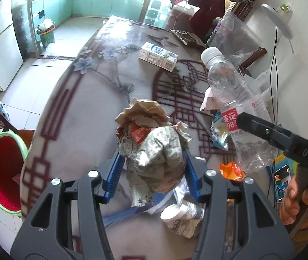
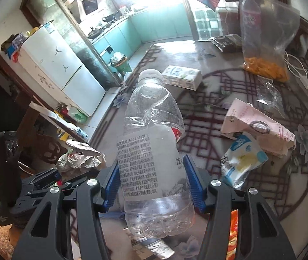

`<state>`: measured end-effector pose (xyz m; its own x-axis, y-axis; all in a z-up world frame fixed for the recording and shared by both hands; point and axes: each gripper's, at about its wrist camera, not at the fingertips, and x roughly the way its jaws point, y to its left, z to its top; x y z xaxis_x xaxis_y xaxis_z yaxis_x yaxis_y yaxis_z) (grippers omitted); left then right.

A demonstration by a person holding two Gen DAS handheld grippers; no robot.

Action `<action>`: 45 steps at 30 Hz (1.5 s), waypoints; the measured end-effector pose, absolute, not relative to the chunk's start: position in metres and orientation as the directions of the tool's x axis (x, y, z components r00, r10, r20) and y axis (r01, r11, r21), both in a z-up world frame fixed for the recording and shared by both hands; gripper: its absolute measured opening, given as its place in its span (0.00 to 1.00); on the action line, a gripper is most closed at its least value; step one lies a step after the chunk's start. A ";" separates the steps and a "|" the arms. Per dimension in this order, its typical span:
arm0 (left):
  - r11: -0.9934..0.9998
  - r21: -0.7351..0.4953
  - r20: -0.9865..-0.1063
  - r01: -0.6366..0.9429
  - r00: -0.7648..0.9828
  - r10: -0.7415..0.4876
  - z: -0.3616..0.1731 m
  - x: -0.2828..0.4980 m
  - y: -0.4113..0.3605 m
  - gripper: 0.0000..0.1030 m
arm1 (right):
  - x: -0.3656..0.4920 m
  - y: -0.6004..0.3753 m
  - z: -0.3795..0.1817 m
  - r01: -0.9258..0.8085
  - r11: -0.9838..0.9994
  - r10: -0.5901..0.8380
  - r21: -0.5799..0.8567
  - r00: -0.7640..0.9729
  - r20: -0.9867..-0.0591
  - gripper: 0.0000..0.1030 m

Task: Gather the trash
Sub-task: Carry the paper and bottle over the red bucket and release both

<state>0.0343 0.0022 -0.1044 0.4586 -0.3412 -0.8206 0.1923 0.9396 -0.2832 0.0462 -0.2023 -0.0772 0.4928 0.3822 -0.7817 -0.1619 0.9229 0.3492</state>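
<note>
I've got 2 loads up off the table (image 1: 101, 91): left gripper (image 1: 151, 164) clamped on the paper wad (image 1: 154, 149), right gripper (image 2: 151, 182) gripping the bottle (image 2: 154, 151). Red bin (image 1: 2, 171) sits low on the left; I should carry the wad squarely over it before letting go.

Sunlit teal kitchen cabinets (image 1: 101, 2), white fridge (image 2: 62, 71).

2 wrist views, steeply above table (image 1: 84, 117)
</note>
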 end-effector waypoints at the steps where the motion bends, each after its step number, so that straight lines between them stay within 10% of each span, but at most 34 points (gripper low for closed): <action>1: 0.940 -0.283 -0.819 0.190 0.463 -0.340 -0.103 0.032 0.006 0.49 | 0.046 -0.199 -0.077 -0.167 0.923 0.382 0.345 0.493 -0.782 0.52; 15: 0.948 -0.301 -0.810 0.107 0.496 -0.313 -0.107 0.016 0.098 0.49 | 0.035 -0.109 -0.073 -0.243 0.929 0.365 0.280 0.471 -0.803 0.46; 17: 0.948 -0.303 -0.812 0.100 0.493 -0.312 -0.109 0.015 0.111 0.49 | 0.035 -0.097 -0.076 -0.247 0.930 0.361 0.273 0.458 -0.812 0.37; 18: 0.948 -0.304 -0.813 0.097 0.492 -0.311 -0.109 0.015 0.118 0.49 | 0.037 -0.090 -0.080 -0.241 0.930 0.360 0.277 0.444 -0.821 0.03; 22: 0.948 -0.304 -0.816 0.093 0.488 -0.309 -0.112 0.015 0.145 0.49 | 0.041 -0.075 -0.090 -0.220 0.941 0.330 0.257 0.437 -0.837 0.00; 24: 0.948 -0.304 -0.822 0.098 0.475 -0.313 -0.117 0.017 0.156 0.49 | 0.045 -0.078 -0.100 -0.186 0.949 0.312 0.253 0.467 -0.827 0.06; 27: 0.943 -0.315 -0.829 0.103 0.455 -0.326 -0.126 0.019 0.162 0.49 | 0.053 -0.089 -0.122 -0.119 0.959 0.284 0.258 0.460 -0.841 0.46; 31: 0.942 -0.318 -0.824 0.111 0.460 -0.332 -0.130 0.019 0.168 0.49 | 0.046 -0.088 -0.117 -0.138 0.963 0.270 0.233 0.429 -0.862 0.48; 33: 0.946 -0.305 -0.835 0.108 0.448 -0.320 -0.140 0.022 0.169 0.49 | 0.032 -0.067 -0.111 -0.281 0.945 0.274 0.168 0.397 -0.876 0.78; 38: 0.946 -0.317 -0.846 0.065 0.431 -0.313 -0.151 0.026 0.181 0.49 | -0.034 0.006 -0.128 -0.727 0.684 0.230 -0.056 0.288 -0.930 0.80; 45: 0.951 -0.303 -0.830 0.056 0.475 -0.293 -0.137 0.030 0.196 0.49 | -0.072 0.057 -0.186 -0.911 0.376 0.119 -0.167 0.227 -0.967 0.80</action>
<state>0.0301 0.1956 -0.1367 0.4746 -0.2928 -0.8301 0.0564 0.9512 -0.3033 -0.0721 0.0567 -0.1855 0.2267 0.1190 -0.9667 -0.9112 0.3764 -0.1674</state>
